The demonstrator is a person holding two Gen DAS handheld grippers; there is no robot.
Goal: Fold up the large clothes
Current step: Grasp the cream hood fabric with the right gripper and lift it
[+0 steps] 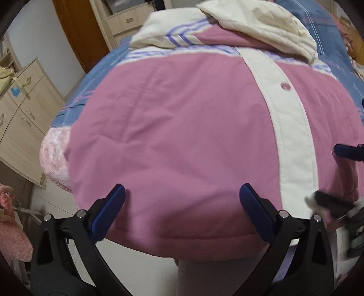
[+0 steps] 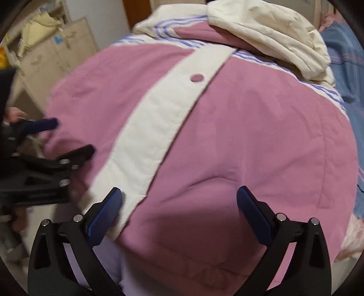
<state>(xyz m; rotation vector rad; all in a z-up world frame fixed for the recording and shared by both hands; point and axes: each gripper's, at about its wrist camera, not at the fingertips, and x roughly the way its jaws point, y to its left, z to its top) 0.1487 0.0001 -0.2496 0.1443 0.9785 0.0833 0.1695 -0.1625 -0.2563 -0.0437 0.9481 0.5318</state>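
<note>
Left tool [image 1: 182, 206]: blue pads spread wide, released, poised over the near hem of the pink jacket [image 1: 182, 127]; nothing between the pads. Right tool [image 2: 179, 208]: likewise released, fingers apart above the hem on the other side of the cream placket [image 2: 173, 118]. Each tool shows at the edge of the other's view — the left tool comes in from the left of the right wrist view, blurred, close to the jacket's edge.

Jacket lies front-up, spread across the bed, hem hanging just past the near edge. Placket runs from hem toward the collar, one pink snap [image 2: 197, 78] visible on it. Beyond the pink panels — a band of purple-and-white stripes [image 1: 182, 39], then the cream hood [image 1: 268, 27] bunched at the far end.

Surface: blue bedding [image 1: 102, 75] beneath the jacket, with a pink fleecy blanket [image 1: 54, 154] showing at the near left corner.

Room: light wood drawers [image 1: 25, 109] along the left wall, a brown door [image 1: 77, 29] further back, more pale cabinet [image 1: 127, 20] beside it. A pink fuzzy cloth [image 1: 11, 232] hangs at the near left.
</note>
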